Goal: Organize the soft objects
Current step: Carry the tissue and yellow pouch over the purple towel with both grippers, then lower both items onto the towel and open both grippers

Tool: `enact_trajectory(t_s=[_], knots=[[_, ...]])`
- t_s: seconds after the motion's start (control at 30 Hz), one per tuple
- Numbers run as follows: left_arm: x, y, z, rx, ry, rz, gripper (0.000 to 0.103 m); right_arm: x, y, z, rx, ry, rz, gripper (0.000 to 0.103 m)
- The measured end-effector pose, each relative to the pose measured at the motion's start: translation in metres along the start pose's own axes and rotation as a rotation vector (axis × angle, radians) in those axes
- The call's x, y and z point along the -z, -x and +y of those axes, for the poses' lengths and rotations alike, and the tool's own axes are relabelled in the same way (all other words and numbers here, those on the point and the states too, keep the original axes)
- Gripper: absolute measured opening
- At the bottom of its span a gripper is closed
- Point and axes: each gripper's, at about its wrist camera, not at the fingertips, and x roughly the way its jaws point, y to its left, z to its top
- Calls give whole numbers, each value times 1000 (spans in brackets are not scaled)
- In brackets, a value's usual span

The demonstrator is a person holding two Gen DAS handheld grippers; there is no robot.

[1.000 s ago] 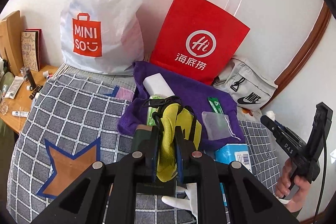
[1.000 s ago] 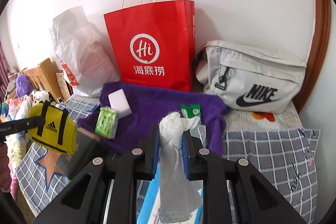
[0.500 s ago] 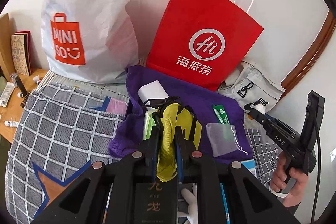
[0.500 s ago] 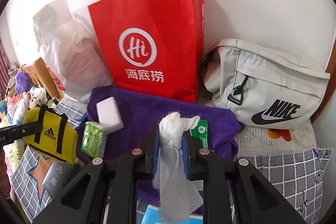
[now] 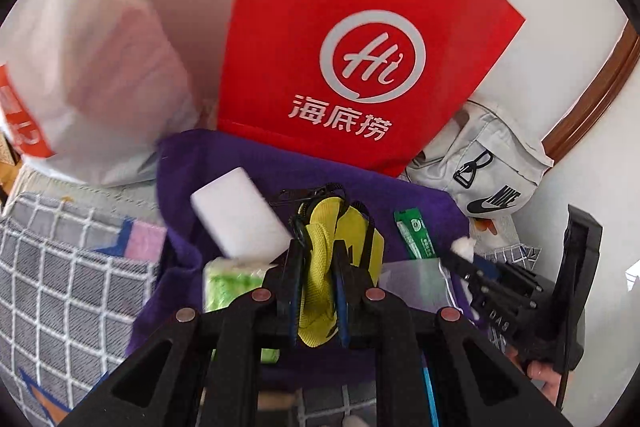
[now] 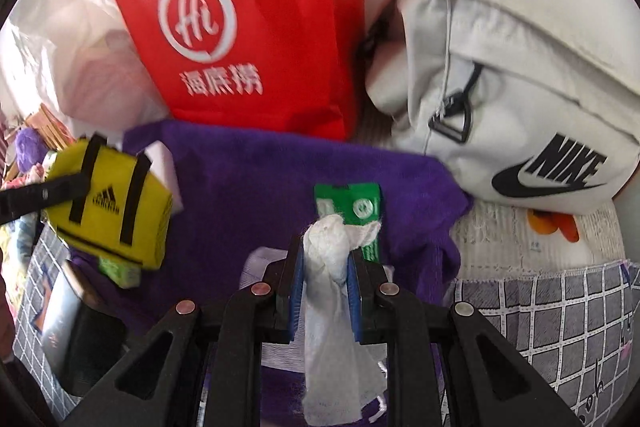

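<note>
My left gripper [image 5: 318, 247] is shut on a small yellow Adidas pouch [image 5: 324, 267] and holds it above the purple towel [image 5: 248, 155]. The pouch also shows at the left of the right wrist view [image 6: 112, 203]. My right gripper [image 6: 324, 251] is shut on a white tissue [image 6: 328, 291] that hangs down over the towel [image 6: 248, 179]. On the towel lie a white sponge block [image 5: 240, 215], a green tissue pack [image 5: 232, 283], a green sachet [image 6: 352, 207] and a clear drawstring pouch [image 5: 416, 283].
A red paper bag [image 5: 360, 67] stands behind the towel against the wall, a white Miniso plastic bag [image 5: 100, 67] to its left, a grey Nike bag [image 6: 512, 107] to its right. A grey checked blanket [image 5: 60, 287] covers the bed. A dark box [image 6: 76, 323] lies front left.
Both grippers have moved forward toward the red bag and the towel, each keeping its hold. The bags and the towel's items now look larger and closer.
</note>
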Motion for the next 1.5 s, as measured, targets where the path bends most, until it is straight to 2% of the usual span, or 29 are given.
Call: enact_trajectory(t_s=[0.2, 0.37, 0.67, 0.7, 0.73, 0.83, 0.9, 0.93, 1.17, 1.3, 1.4, 1.5], knots=[[-3, -24, -1, -2, -24, -2, 14, 3, -13, -7, -9, -26, 41, 20], [-6, -37, 0, -7, -36, 20, 14, 3, -15, -13, -40, -59, 35, 20], [-7, -44, 4, 11, -20, 43, 15, 4, -23, 0, -26, 0, 49, 21], [-7, -44, 3, 13, -21, 41, 16, 4, -22, 2, -25, 8, 42, 21], [-7, -44, 2, 12, -25, 41, 18, 4, -21, 4, -24, 14, 40, 26], [-7, -44, 1, 18, -25, 47, 29, 5, -19, 8, -20, 30, 31, 44], [-8, -44, 2, 15, -19, 55, 44, 5, -16, 10, -19, 43, 20, 52], [-8, -42, 3, 11, -17, 48, 46, 5, -13, 12, -16, 50, 9, 58], [-11, -28, 6, -10, -30, 37, 56, 4, -6, 16, -2, 65, -24, 60], [-9, -11, 2, -29, -65, 14, 56, 4, 13, 18, 19, 61, -74, 60], [-4, 8, 2, -35, -56, -25, 56, 2, 32, 27, 28, 77, -115, 60], [6, 18, 5, -25, -36, -6, 56, 9, 47, 38, 17, 69, -131, 60]])
